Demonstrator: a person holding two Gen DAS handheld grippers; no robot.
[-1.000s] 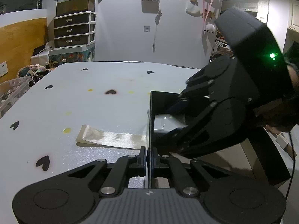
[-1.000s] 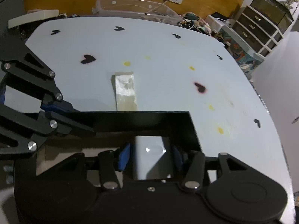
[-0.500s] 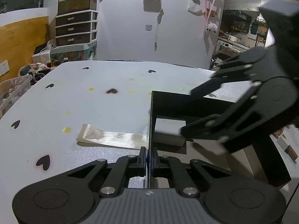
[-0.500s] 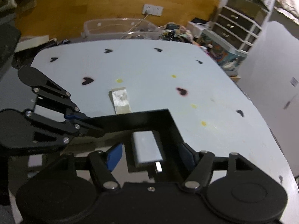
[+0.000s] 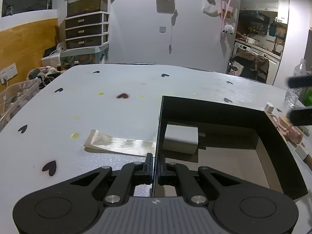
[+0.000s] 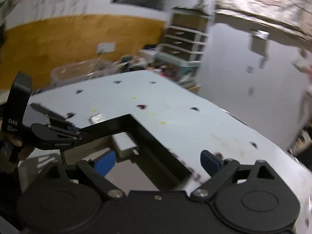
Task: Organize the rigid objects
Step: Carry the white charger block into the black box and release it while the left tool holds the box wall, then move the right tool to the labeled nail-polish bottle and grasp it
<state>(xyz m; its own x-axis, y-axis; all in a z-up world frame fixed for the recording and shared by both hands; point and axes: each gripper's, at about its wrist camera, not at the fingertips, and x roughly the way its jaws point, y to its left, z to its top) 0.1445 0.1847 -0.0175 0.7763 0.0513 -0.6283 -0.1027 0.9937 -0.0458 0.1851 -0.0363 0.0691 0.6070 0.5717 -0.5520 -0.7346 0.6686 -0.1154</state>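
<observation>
While the left tool (image 5: 154, 167) is clamped tight on the near left wall of the black box (image 5: 212, 108), the right tool (image 6: 158, 160) has just been opening its jaws and now stands wide with nothing between the blue pads (image 6: 209, 160); it hangs over the box's near right side, and that view is pretty blurry. The white block (image 5: 180, 139), which looks like a plug adapter with prongs sticking out to the right, sits loose inside the box on the brown floor, up in the far left corner near the left wall, with neither tool touching it. In the left wrist view only the black tips of the right tool poke in at the far right edge. Just outside the box on the left, a glossy beige strip (image 5: 117, 143) lies flat on the white counter (image 5: 78, 105), its right end running up to the box wall. The counter has little black heart marks and a few yellow spots. Off the right side of the box there's some small stuff: something pink (image 5: 290, 133) and a small white cube (image 5: 270, 107), plus a clear bottle (image 5: 294, 89) farther back. A hand (image 6: 11, 146) shows at the left edge of the right wrist view, holding the left tool.
</observation>
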